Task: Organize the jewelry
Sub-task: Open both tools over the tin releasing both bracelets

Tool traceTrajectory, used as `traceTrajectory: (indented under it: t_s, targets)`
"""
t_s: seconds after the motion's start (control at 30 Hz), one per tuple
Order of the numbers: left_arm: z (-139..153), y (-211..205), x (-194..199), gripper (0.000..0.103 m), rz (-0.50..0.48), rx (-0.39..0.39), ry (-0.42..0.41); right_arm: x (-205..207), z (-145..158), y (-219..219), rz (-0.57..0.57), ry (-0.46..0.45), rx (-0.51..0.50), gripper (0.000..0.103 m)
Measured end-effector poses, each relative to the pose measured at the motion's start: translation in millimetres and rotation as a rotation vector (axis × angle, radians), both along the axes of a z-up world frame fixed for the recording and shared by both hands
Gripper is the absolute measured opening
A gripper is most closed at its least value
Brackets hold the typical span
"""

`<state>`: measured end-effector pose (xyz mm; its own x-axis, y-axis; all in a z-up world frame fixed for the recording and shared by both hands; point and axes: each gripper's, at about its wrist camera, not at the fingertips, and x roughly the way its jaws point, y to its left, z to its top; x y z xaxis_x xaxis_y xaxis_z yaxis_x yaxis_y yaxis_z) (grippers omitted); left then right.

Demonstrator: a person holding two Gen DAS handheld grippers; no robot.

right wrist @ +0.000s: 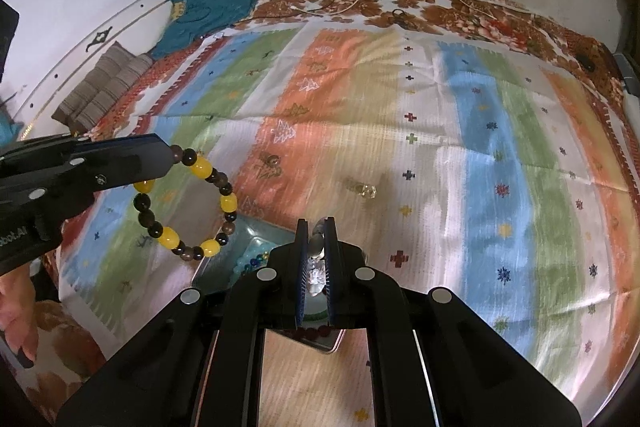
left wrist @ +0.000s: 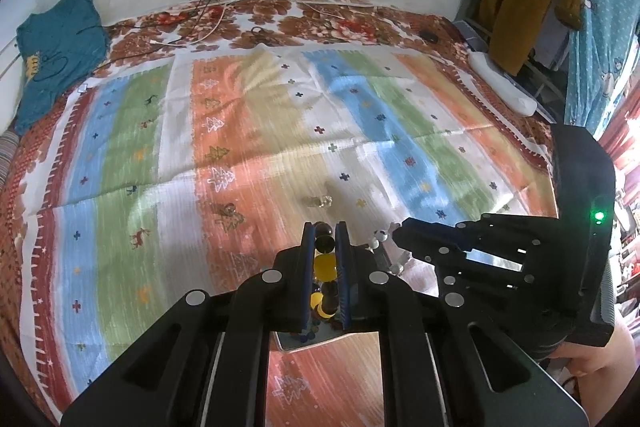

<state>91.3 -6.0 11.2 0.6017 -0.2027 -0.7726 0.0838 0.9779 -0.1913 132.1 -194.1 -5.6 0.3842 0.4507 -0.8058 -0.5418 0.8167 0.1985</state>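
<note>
**Two bracelets held above the tray**

Left wrist view: the left gripper (left wrist: 325,227) is clamped on a bracelet of dark brown and yellow beads (left wrist: 324,265), which runs between its blue pads from the tips back toward the palm. Under the fingers a corner of a shallow metal tray (left wrist: 294,345) shows, with small coloured beads in it. To the right, the right gripper (left wrist: 394,233) pinches a strand of clear crystal beads (left wrist: 380,237). A small clear jewel (left wrist: 320,201) lies on the striped cloth (left wrist: 224,155) just beyond the fingertips.

Right wrist view: the right gripper (right wrist: 318,225) is closed on the crystal bracelet (right wrist: 316,275), its beads showing between the pads. The tray (right wrist: 212,269) sits just below and to the left. At left, the left gripper (right wrist: 170,155) holds the brown-and-yellow bracelet (right wrist: 188,203), which hangs as an open ring over the tray's far edge. The clear jewel (right wrist: 366,190) rests on the cloth (right wrist: 480,147) ahead, well apart from the tray.
</note>
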Motion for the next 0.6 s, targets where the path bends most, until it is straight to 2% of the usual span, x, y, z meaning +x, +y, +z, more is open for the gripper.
traceTrajectory:
  t_s: [0.17, 0.3, 0.33, 0.4, 0.6]
  targets:
    - [-1.2, -0.8, -3.9, 0.010, 0.005, -0.010, 0.012, -3.5, -1.2, 0.5, 0.015, 0.006, -0.005, 0.009]
    - [-2.9, 2.4, -6.3, 0.011, 0.030, -0.018, 0.026, -2.5, -0.9, -3.7, -0.032, -0.014, -0.037, 0.010]
    - [-4.0, 3.3, -6.3, 0.011, 0.038, -0.006, 0.030, -1.2, -1.7, -5.0, -0.041, -0.011, -0.041, 0.013]
    - [-7.5, 5.8, -5.2, 0.014, 0.057, 0.016, 0.040, 1.9, -3.3, -8.4, -0.066, -0.013, -0.052, 0.035]
    - [-11.4, 15.6, -1.5, 0.025, 0.092, 0.026, 0.057, 7.1, -7.1, -10.4, -0.081, 0.008, -0.058, 0.035]
